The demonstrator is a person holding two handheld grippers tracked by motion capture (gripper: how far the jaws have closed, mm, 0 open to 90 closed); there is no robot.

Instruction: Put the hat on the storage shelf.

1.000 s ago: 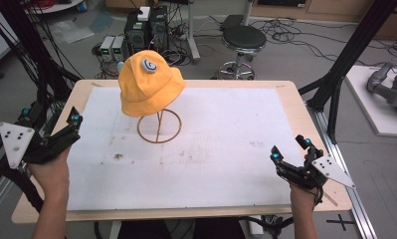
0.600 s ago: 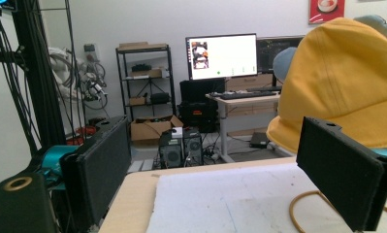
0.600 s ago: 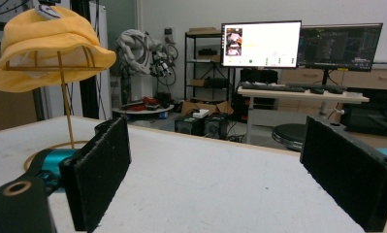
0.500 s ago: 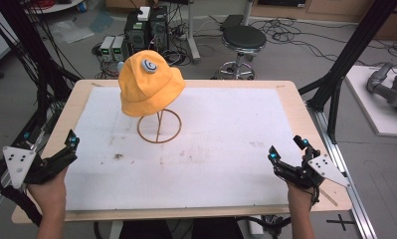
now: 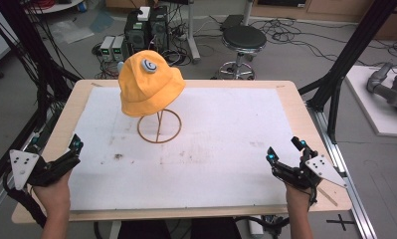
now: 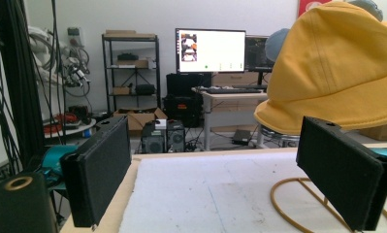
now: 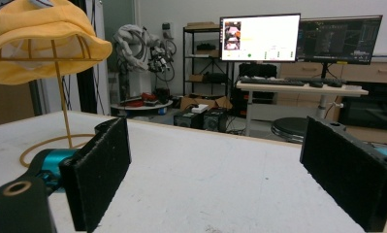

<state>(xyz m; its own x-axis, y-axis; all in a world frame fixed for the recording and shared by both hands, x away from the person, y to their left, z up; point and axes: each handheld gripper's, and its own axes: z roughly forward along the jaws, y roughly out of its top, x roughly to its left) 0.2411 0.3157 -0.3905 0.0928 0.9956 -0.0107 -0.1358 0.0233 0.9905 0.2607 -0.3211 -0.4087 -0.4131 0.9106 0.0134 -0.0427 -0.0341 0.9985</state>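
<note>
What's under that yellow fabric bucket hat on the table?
The yellow fabric bucket hat sits on a thin wooden-coloured wire stand: an upright rod on a ring base, with a hoop and ribs visible inside the brim. The stand's top is hidden by the crown.

Place: a robotics lab or research workshop.
Frame: black metal rig struts are seen on both sides of the table.
Floor: loose black cables and small grey computer boxes are seen at the far left.
Far wall: lit computer monitors, a keyboard desk and black metal shelving are shown.
Right: a grey robot arm is laid on a white platform.
</note>
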